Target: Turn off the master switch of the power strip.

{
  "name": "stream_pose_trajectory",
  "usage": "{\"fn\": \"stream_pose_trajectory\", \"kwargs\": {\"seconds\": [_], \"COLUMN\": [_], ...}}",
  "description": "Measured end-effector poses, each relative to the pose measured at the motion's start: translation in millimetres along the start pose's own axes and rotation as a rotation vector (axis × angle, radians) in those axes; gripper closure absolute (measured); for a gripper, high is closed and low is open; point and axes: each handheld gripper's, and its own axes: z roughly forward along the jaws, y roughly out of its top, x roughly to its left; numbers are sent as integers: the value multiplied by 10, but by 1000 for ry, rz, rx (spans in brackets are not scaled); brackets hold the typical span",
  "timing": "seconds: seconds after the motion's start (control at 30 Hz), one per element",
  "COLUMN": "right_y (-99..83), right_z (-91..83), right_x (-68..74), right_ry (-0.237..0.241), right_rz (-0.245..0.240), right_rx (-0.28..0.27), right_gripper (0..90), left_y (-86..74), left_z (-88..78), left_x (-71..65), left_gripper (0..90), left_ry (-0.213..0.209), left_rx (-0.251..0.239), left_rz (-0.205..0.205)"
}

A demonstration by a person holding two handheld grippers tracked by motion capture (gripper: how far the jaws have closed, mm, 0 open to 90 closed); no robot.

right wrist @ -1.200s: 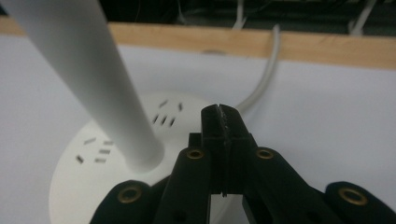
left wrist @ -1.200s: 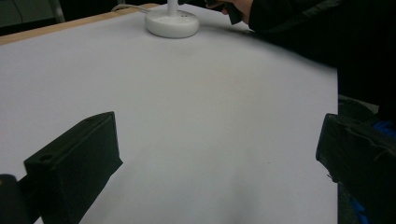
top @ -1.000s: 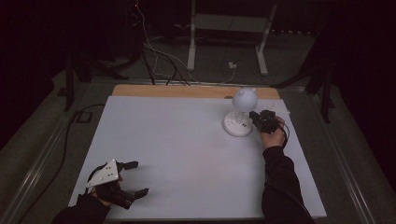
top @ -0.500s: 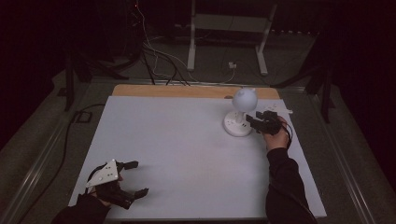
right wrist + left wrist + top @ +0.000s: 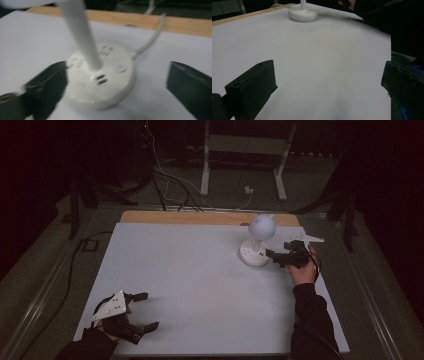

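Left gripper [image 5: 146, 311]: at about 7 o'clock on the table in the high view, near the front edge; jaws spread wide with nothing between them. In the left gripper view the two black jaws stand far apart over bare white surface.
Grey plate [image 5: 110, 306]: three-cornered, on top of the left gripper.
Table [image 5: 190, 285]: white top, with a wooden strip [image 5: 200, 217] showing along the 12 o'clock edge.
Lamp [image 5: 258, 240]: white desk lamp at about 2 o'clock on the table; round base [image 5: 103, 77] flat on the surface, a slanted stem [image 5: 80, 35] rising to a rounded head [image 5: 262, 225]. The base carries sockets and two small ports; a white cord [image 5: 150, 37] leaves it toward the wooden strip.
Right gripper [image 5: 270, 255]: at about 3 o'clock of the lamp base, just beside it, jaws pointing toward 9 o'clock. In the right gripper view the jaws are spread, one at each side of the base; contact cannot be told through the blur.
Right hand [image 5: 301, 270]: holds the right gripper, dark sleeve trailing toward 5 o'clock.
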Motion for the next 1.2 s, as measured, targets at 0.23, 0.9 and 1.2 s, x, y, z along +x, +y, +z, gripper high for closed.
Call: {"fn": "stream_pose_trajectory", "kwargs": {"seconds": [0.23,0.9,1.2], "right_y": [-41,-99,-225], "right_z": [-149,-480,-561], "right_x": [54,510,696], "right_ry": [42,150,188], "right_rz": [-3,-77,-95], "right_rx": [-14,-16,-3], "right_gripper": [0,0,0], "left_y": [1,2,2], "left_z": [0,-2,-1], "left_x": [-2,-9,-8], "left_gripper": [2,2,2], "left_ry": [0,-1,-2], "left_rx": [1,3,3], "left_rz": [0,3,4]}}
